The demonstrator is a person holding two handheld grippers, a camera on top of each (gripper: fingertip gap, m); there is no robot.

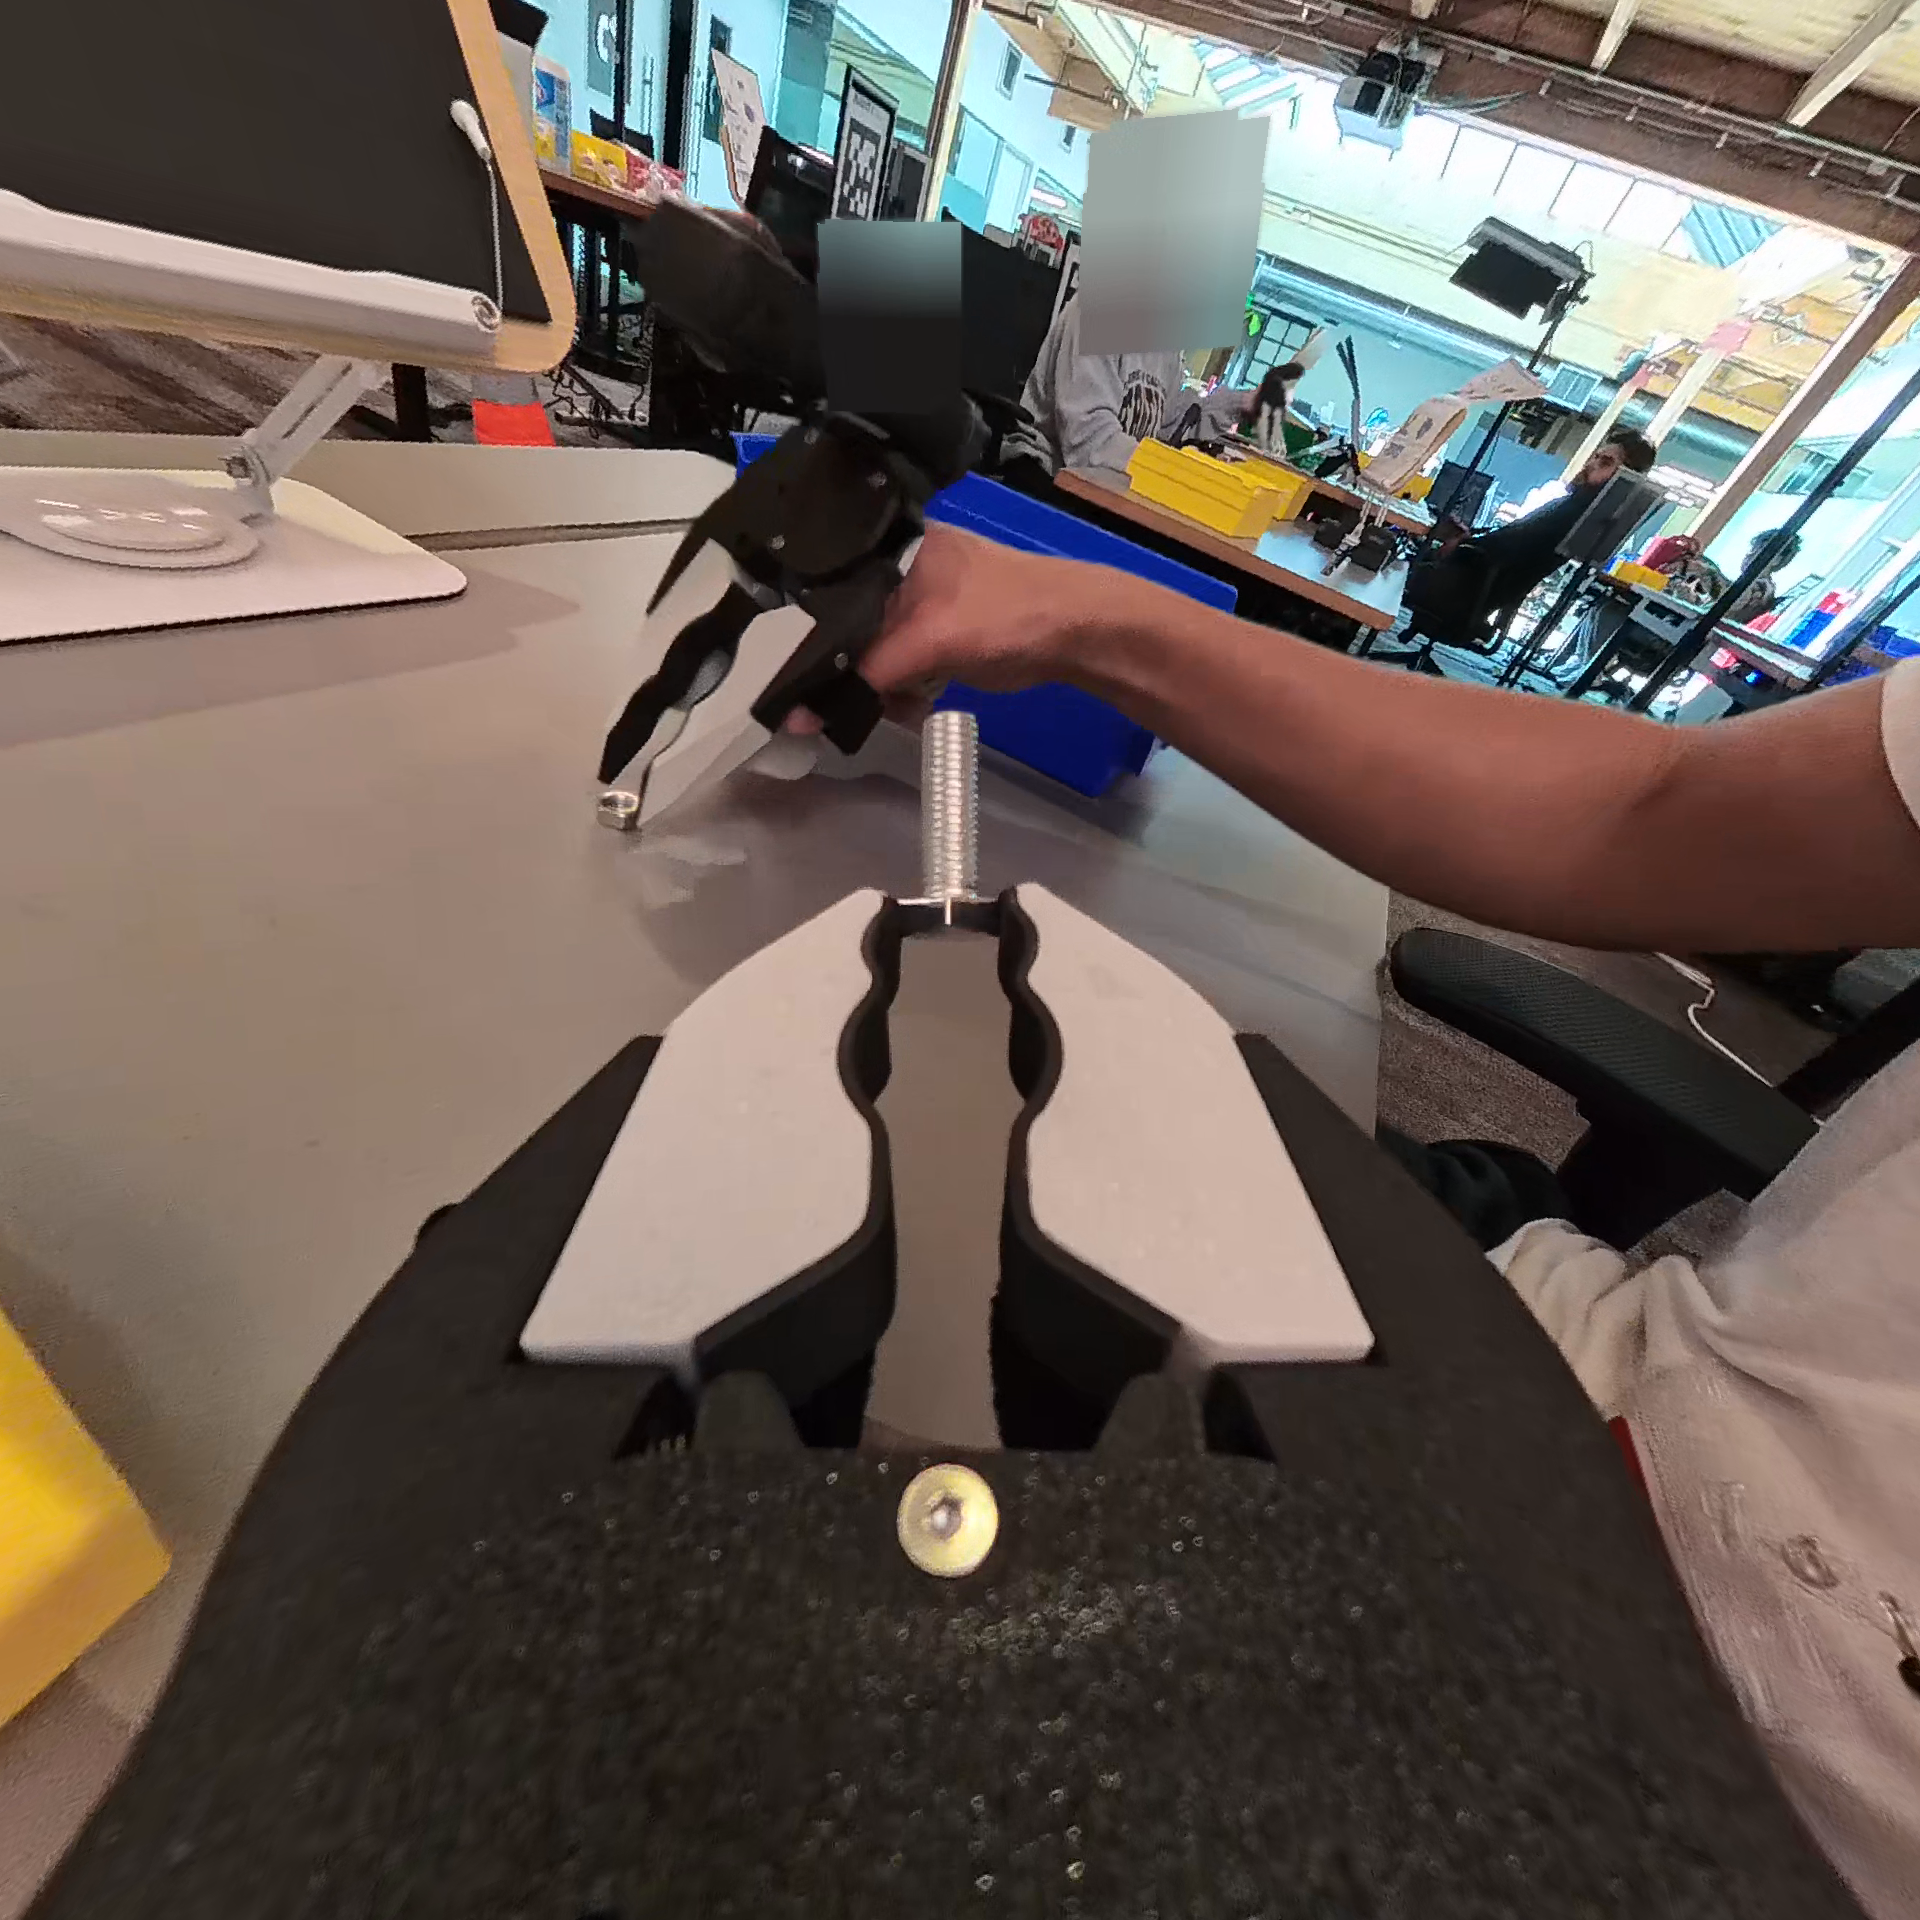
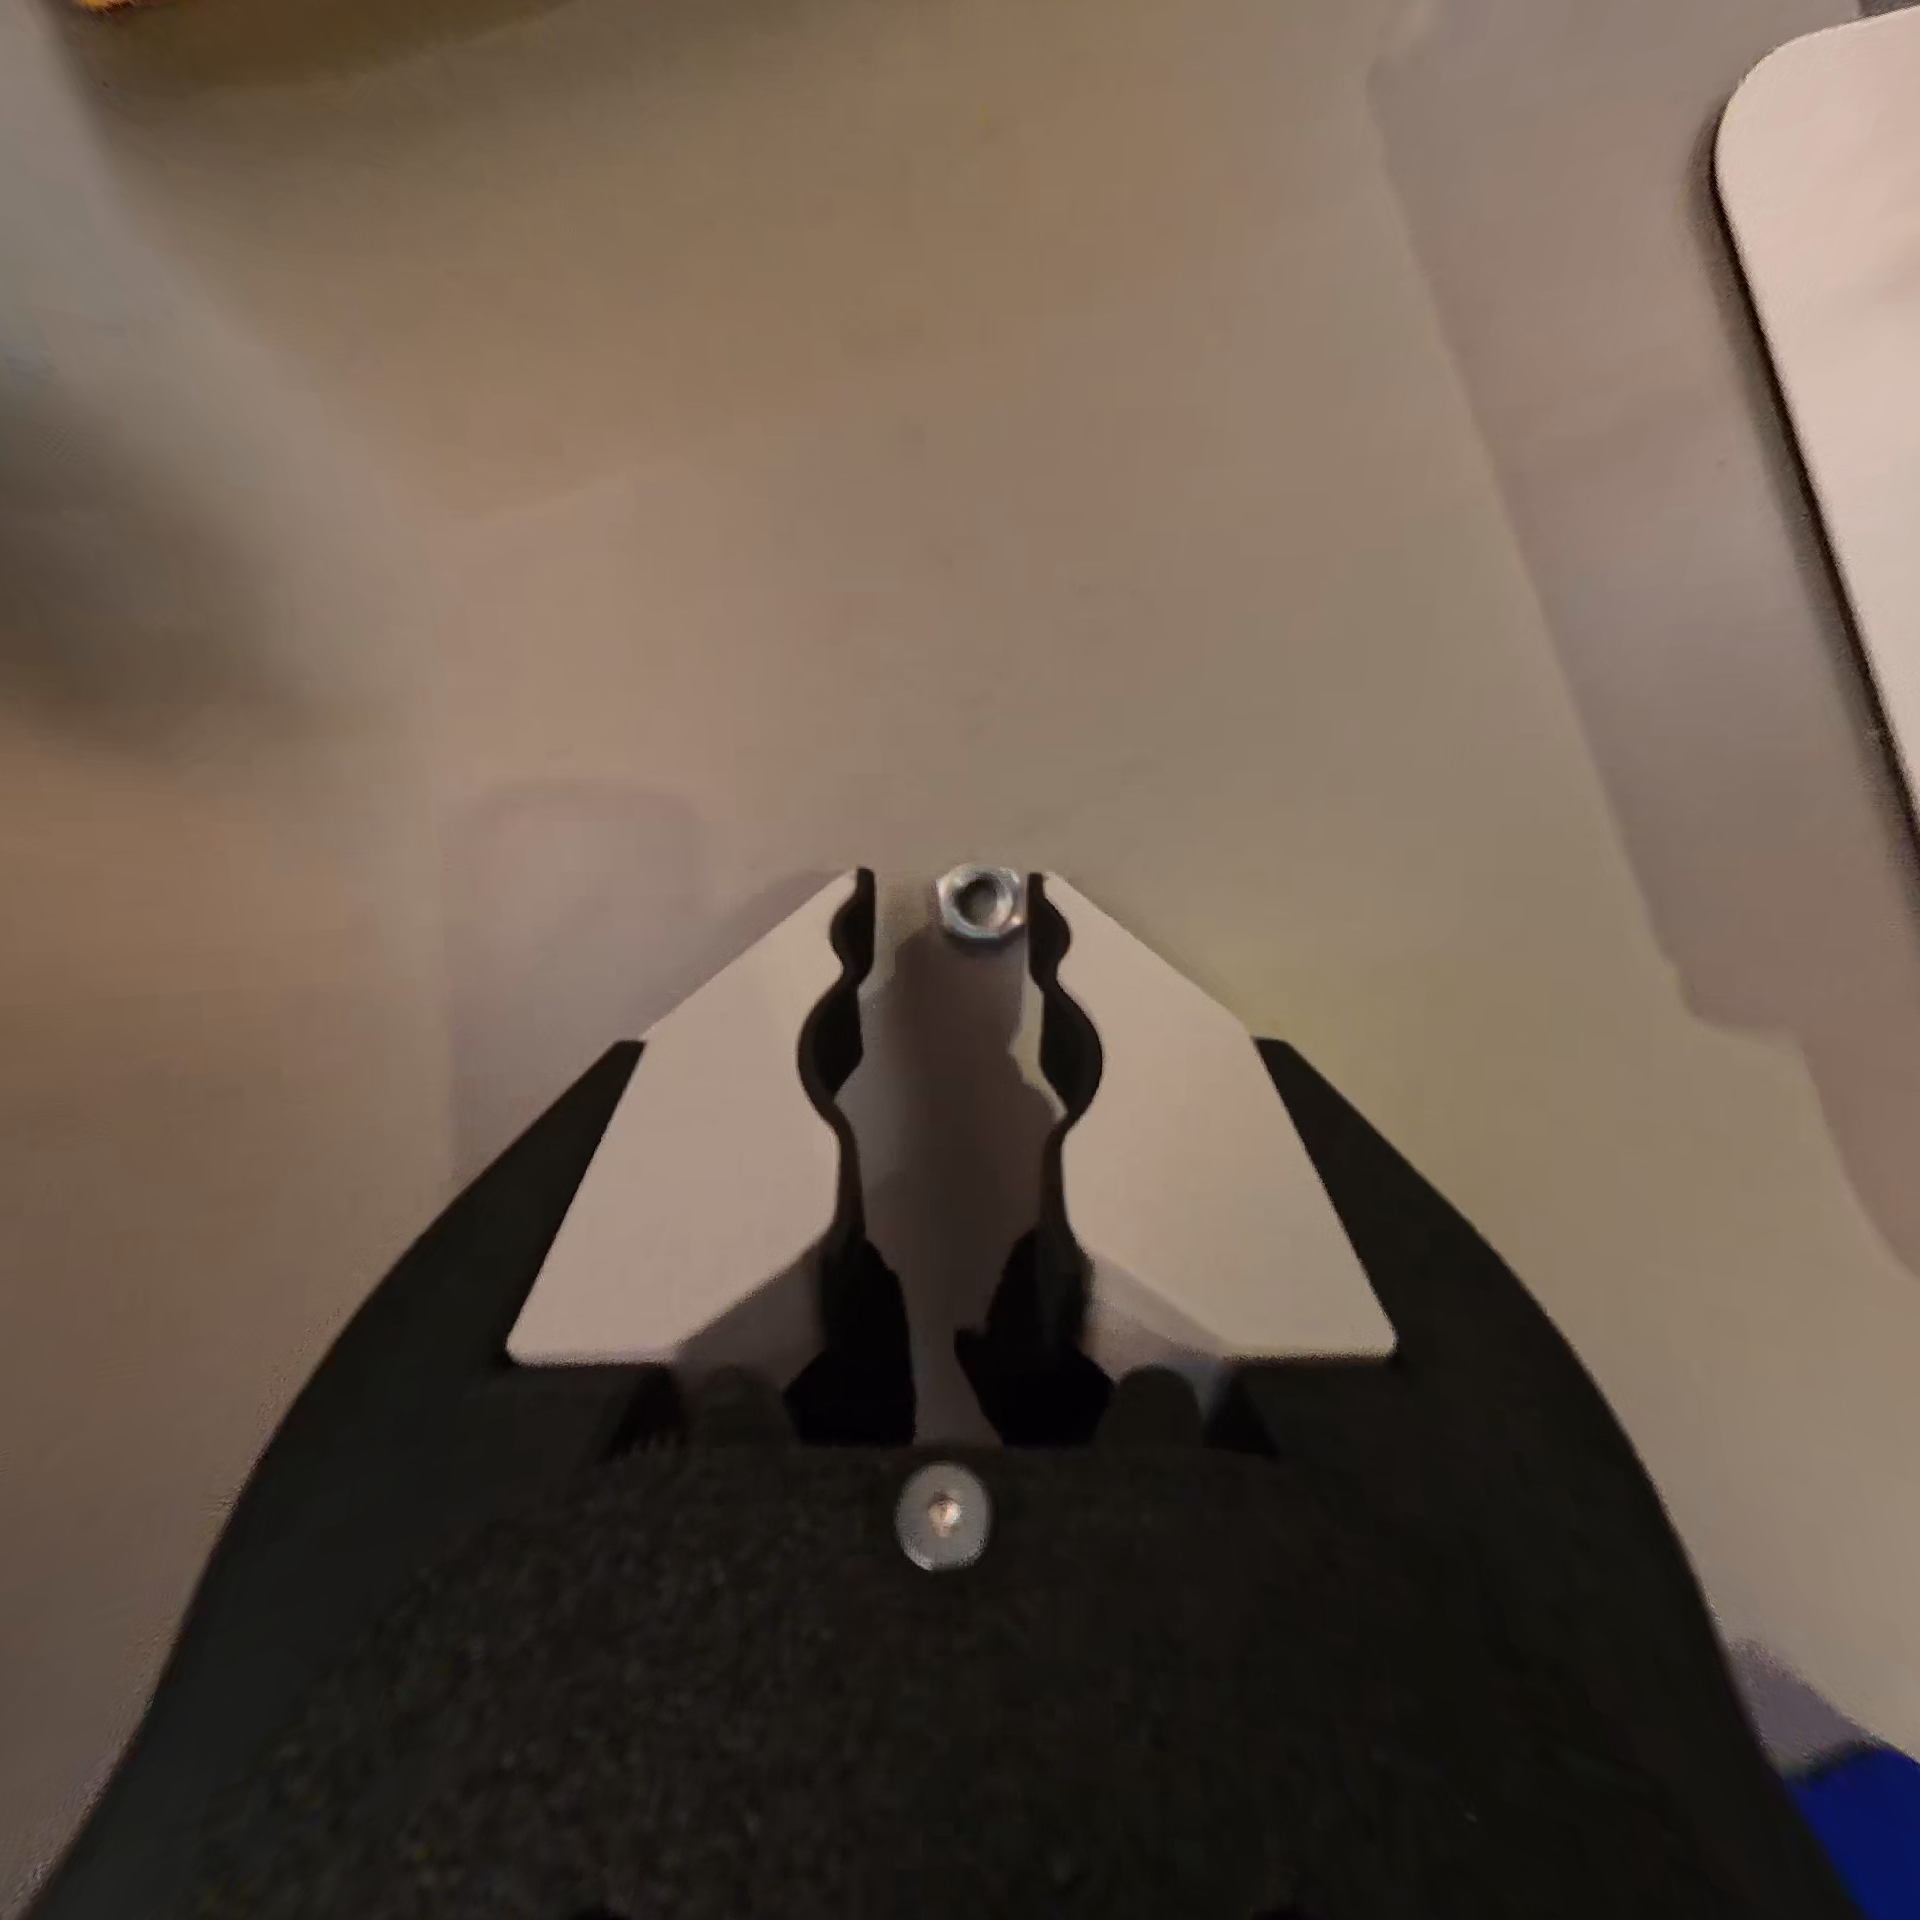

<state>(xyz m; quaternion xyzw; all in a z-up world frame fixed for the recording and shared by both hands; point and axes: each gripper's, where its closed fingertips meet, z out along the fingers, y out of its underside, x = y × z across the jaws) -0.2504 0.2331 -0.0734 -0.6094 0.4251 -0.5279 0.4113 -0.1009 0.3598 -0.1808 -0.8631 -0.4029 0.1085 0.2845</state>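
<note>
Left claw (image 1: 948, 914): jaws drawn narrow and gripping the head of a silver threaded bolt (image 1: 948, 805), whose shank is standing upright above the fingertips.

Right claw (image 2: 948, 894): held in a person's hand (image 1: 966, 623), tilting down toward the desk; jaws standing partly apart, tips resting at the desk surface with a small silver hex nut (image 2: 977, 906) lying flat between them. The nut is sitting against the right-hand fingertip and clear of the other, so it is not being gripped. In the left wrist view the same nut (image 1: 616, 807) is showing at the claw tips (image 1: 634, 795).

Desk (image 1: 260, 935): smooth grey top, bare around the nut, catching a dull reflection beneath the right claw.

On the desk: a white stand base (image 1: 208, 561) carrying a tilted wood-edged dark panel (image 1: 260, 156); a blue bin (image 1: 1060, 644) lying behind the hand; a yellow block (image 1: 52, 1538) at the near left edge. The white base (image 2: 1839, 416) is also showing at the edge of the right wrist view.

Beside the desk: a black chair armrest (image 1: 1590, 1049); the operator's white sleeve (image 1: 1766, 1455).

Room: open workshop with exposed ceiling beams, further work tables carrying yellow bins (image 1: 1216, 483), and seated people in the background.
</note>
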